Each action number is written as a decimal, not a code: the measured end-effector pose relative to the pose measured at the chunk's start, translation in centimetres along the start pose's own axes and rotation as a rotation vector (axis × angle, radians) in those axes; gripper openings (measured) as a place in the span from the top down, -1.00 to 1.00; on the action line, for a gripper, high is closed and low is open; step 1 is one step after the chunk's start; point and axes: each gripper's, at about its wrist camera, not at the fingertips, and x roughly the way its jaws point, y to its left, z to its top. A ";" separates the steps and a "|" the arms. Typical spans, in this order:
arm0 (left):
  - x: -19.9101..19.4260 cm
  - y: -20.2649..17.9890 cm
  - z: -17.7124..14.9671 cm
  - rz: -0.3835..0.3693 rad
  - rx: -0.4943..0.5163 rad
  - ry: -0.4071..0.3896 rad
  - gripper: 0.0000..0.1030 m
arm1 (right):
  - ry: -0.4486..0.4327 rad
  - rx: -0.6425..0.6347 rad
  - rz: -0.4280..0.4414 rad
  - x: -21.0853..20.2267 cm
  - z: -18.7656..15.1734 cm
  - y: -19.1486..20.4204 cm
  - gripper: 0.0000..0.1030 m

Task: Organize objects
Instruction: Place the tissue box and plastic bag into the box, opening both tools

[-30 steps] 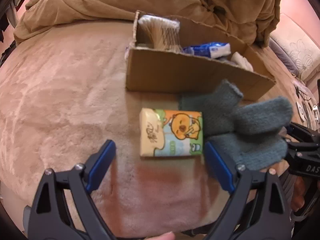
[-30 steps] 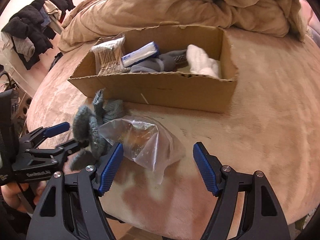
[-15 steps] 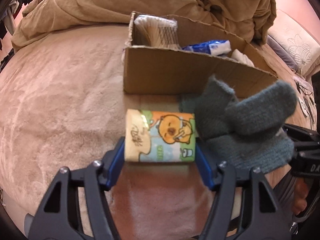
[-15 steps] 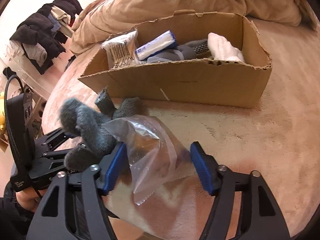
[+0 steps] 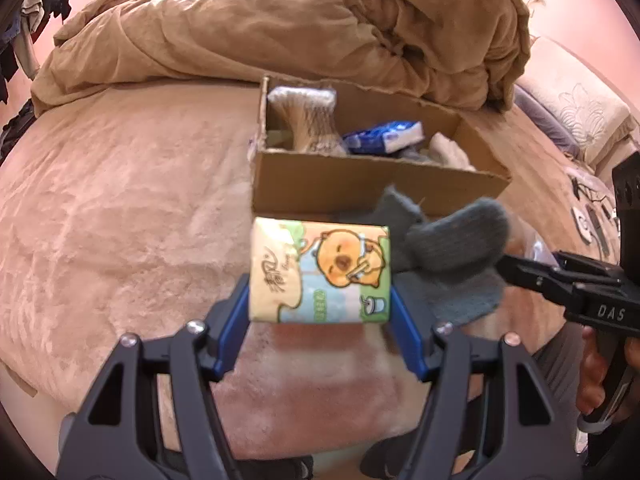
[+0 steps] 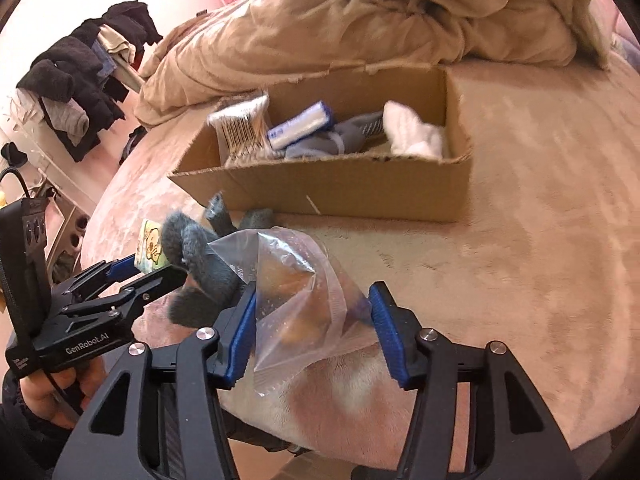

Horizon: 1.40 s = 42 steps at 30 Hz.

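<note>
Cardboard box on the bed holds a packet of cotton swabs, a blue-white pack, grey socks and a white cloth. Your left gripper clamps the cartoon tissue pack squarely between its jaws, now off the bed; a second ago it lay flat with the jaws wide. Your right gripper jaws have just been closing and pinch the clear plastic bag. Grey glove lies between both, beside the box.
</note>
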 end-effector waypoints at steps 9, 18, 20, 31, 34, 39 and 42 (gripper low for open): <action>-4.0 -1.5 1.0 -0.022 0.010 -0.052 -0.27 | -0.078 -0.008 -0.019 -4.3 0.5 0.9 -0.11; -8.8 -2.5 3.1 -0.054 0.010 -0.120 -0.27 | -0.147 -0.013 -0.017 -8.2 1.5 1.7 -0.11; -9.7 -2.8 3.6 -0.058 0.013 -0.137 -0.27 | -0.163 -0.018 -0.018 -9.3 1.8 2.1 -0.11; -11.8 -3.8 6.6 -0.068 0.037 -0.204 -0.27 | -0.254 -0.058 -0.014 -12.6 4.5 3.3 -0.11; -12.0 -4.1 7.9 -0.076 0.050 -0.226 -0.27 | -0.264 -0.061 -0.005 -12.3 5.2 3.5 -0.11; -11.3 -4.3 9.8 -0.085 0.055 -0.246 -0.27 | -0.271 -0.068 0.005 -11.4 6.7 3.9 -0.11; -10.0 -4.0 10.7 -0.084 0.050 -0.243 -0.27 | -0.270 -0.074 0.004 -10.6 7.5 4.0 -0.11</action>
